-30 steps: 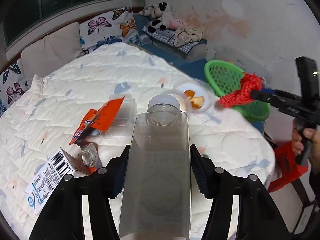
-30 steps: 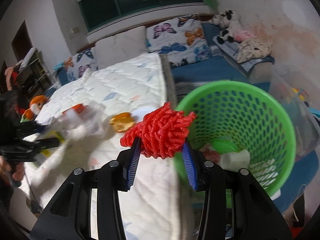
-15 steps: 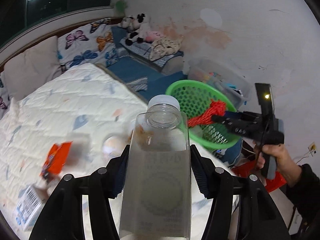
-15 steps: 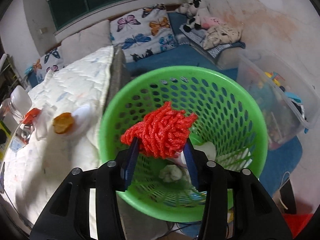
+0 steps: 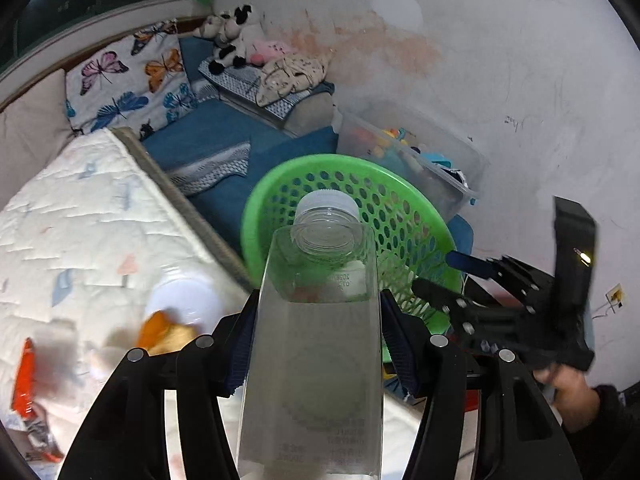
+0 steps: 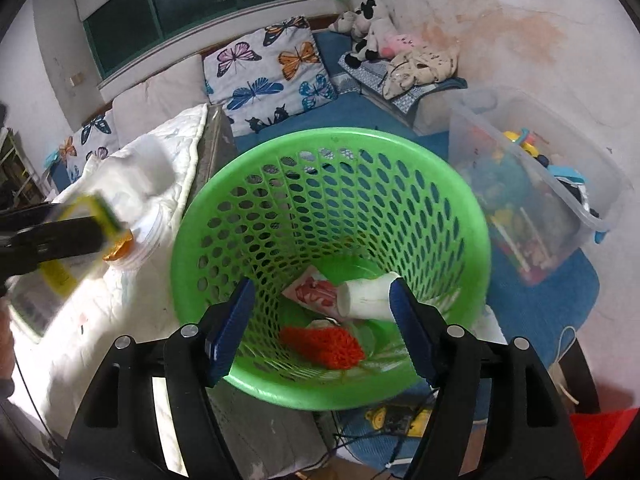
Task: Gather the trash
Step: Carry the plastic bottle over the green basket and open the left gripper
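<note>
My left gripper (image 5: pixel 316 344) is shut on a clear plastic bottle (image 5: pixel 316 340) with a white cap, held close to the near rim of the green mesh basket (image 5: pixel 404 216). My right gripper (image 6: pixel 322 328) is open and empty over the same basket (image 6: pixel 328 152). The red mesh net (image 6: pixel 322 346) lies at the basket's bottom beside a white cup (image 6: pixel 366 296) and a red-and-white wrapper (image 6: pixel 316 292). The right gripper also shows in the left wrist view (image 5: pixel 444 276), at the basket's right rim. The bottle shows blurred at the left of the right wrist view (image 6: pixel 60 256).
A white quilted table (image 5: pixel 80 224) carries a plastic lid with orange peel (image 5: pixel 176 320) and an orange wrapper (image 5: pixel 24 380). A clear storage bin of toys (image 6: pixel 532 204) stands right of the basket. Blue cushions, butterfly pillows and plush toys (image 6: pixel 372 32) lie behind it.
My right gripper opened and the red net dropped into the basket. My left gripper carried the bottle from over the table toward the basket.
</note>
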{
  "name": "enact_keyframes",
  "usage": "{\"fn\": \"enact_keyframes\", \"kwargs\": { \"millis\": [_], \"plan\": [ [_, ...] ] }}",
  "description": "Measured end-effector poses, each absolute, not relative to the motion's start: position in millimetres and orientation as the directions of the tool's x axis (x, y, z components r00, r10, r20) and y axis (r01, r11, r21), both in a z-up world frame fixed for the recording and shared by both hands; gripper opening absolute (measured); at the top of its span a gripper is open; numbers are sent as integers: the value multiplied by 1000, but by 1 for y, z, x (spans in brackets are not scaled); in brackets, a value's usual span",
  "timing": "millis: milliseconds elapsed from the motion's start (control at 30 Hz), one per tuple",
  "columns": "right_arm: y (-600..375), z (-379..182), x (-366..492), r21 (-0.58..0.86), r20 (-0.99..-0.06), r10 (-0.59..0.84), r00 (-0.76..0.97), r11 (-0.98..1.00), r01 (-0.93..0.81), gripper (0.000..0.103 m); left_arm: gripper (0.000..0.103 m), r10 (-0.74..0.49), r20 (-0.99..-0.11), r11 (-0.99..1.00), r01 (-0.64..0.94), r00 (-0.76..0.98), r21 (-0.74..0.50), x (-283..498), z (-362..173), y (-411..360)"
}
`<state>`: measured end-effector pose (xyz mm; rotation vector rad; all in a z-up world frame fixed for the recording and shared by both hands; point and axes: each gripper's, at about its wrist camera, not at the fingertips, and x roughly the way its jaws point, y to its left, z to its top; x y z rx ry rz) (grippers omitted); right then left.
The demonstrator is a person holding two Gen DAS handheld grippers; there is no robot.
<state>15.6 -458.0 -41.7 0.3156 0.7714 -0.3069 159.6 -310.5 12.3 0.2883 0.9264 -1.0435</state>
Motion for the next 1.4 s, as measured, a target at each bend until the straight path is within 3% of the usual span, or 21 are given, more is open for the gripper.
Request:
{"fn": "enact_keyframes", "kwargs": {
  "millis": [567,633,733,1233,1400],
  "plan": [
    [-463,-43,-24,166,-705,-179,686,899,406,70,56,-526,-842,515,833,122,-201,153,-35,-378],
    [-461,-43,-25,167,-706,-179,686,898,407,70,66,-535,-837,513,831,114,-216,153,-34,-377],
    [-459,-42,-26,170,-704,-179,687,897,408,70,69,-560,-821,506,832,115,-229,152,-27,-372],
    [-409,-25,-6,172,-680,-92,728,945,279,73,69,-540,-778,625,772,322,-114,169,11,-267],
    [-389,-21,10,185,-675,-43,736,957,225,73,75,-519,-776,686,716,358,-129,192,9,-220]
  ]
}}
